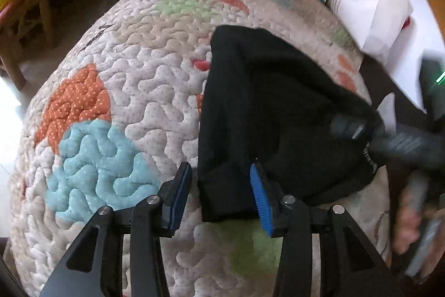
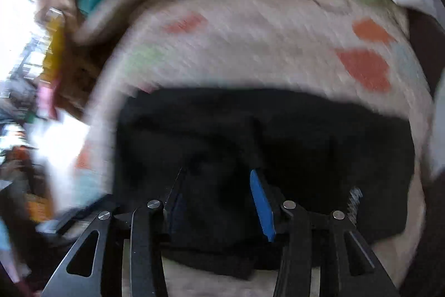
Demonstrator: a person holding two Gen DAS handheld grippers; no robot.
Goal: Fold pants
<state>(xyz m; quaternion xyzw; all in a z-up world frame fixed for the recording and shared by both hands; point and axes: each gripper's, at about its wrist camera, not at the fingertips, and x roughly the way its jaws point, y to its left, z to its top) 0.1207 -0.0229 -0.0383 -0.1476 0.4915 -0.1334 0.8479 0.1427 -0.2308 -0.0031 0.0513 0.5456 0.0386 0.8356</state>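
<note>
Left wrist view: your left gripper [image 1: 221, 196] has its fingers spread wide, straddling the near corner of the folded black pants [image 1: 272, 113] lying on the quilt [image 1: 133, 91]. Right wrist view, blurred: right gripper [image 2: 218, 202] fingers wide apart above the pants [image 2: 306, 146].

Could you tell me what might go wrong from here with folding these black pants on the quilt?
1. The left gripper is open around only the near corner of the pants; closing might also pinch the quilt.
2. The right wrist view is blurred, so the open right gripper seems to be moving fast and may drag the fold askew.
</note>
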